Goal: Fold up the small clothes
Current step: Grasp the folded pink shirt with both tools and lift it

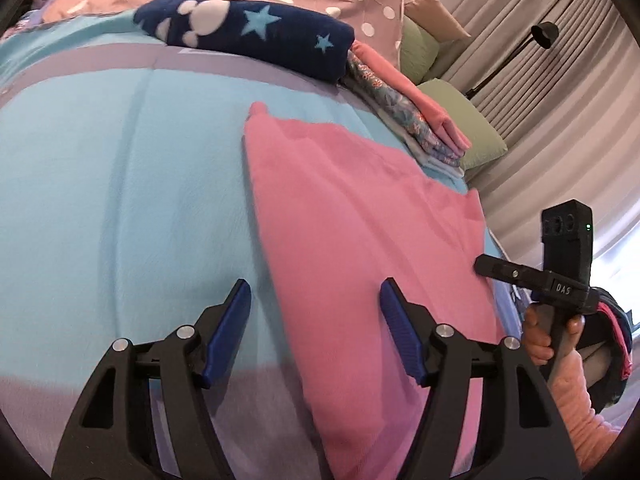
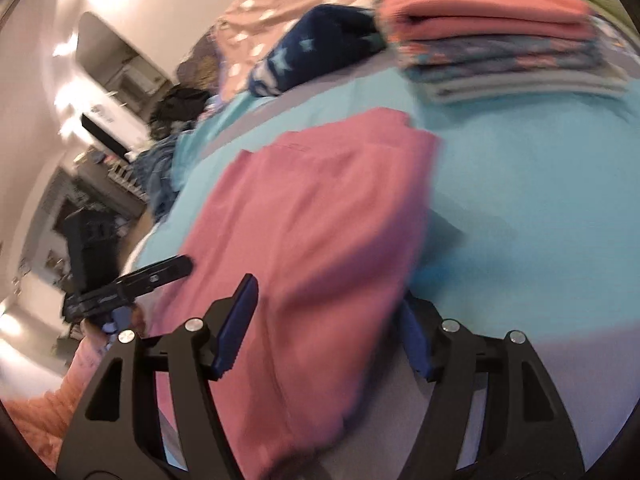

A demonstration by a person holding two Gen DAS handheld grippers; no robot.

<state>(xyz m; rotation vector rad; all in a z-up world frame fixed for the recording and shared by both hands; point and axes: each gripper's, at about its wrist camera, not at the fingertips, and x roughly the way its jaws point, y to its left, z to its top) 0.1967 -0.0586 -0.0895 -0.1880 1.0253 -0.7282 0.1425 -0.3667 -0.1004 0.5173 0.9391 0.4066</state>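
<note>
Pink cloth (image 1: 360,232) lay half folded on bed (image 1: 120,184); folded pile (image 2: 500,40) at 1 o'clock. Both jaws spread, holding nothing. More folds left.

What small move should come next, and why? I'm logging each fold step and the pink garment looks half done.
Probably bring both hand-held grippers down onto the near edge of the pink garment and close on it for another fold. It lies flat on the blue blanket, not yet stacked with the folded pile. The left hand-held gripper and right hand-held gripper both stand open and hold nothing.
</note>
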